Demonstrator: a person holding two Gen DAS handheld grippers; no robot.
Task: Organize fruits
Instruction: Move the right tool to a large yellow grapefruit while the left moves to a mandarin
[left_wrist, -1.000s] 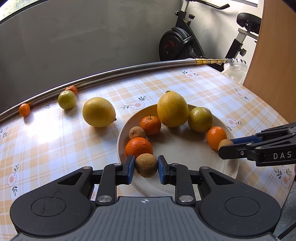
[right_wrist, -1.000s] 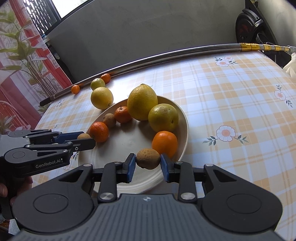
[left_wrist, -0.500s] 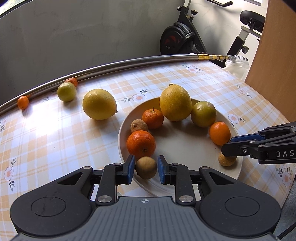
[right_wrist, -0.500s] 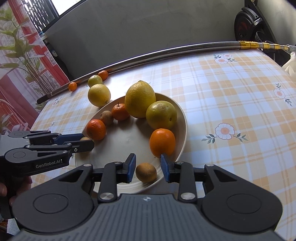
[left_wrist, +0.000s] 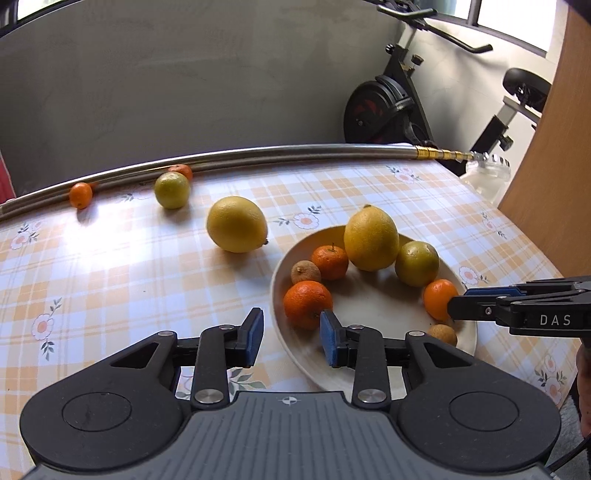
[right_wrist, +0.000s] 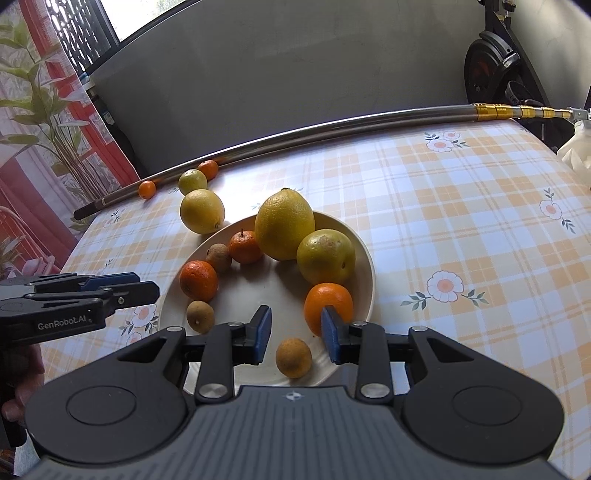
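Seven fruits are sitting in the cream plate (right_wrist: 364, 258) on the checked tablecloth (right_wrist: 461, 221): a big lemon (right_wrist: 283, 223), a greenish citrus (right_wrist: 325, 256), three tangerines and two small brown fruits, one (right_wrist: 200, 316) near the left rim and one (right_wrist: 293, 357) at the near rim. The right gripper (right_wrist: 295, 334) is hovering with its jaws apart and empty, the nearer brown fruit lying loose just below them. The left gripper (left_wrist: 291, 341) has just been opening; nothing is sitting between its jaws, which are straddling the plate's left rim. Outside the plate, a second lemon (left_wrist: 236, 229), a lime (left_wrist: 172, 189) and two small oranges are lying near the metal pole (left_wrist: 295, 151).
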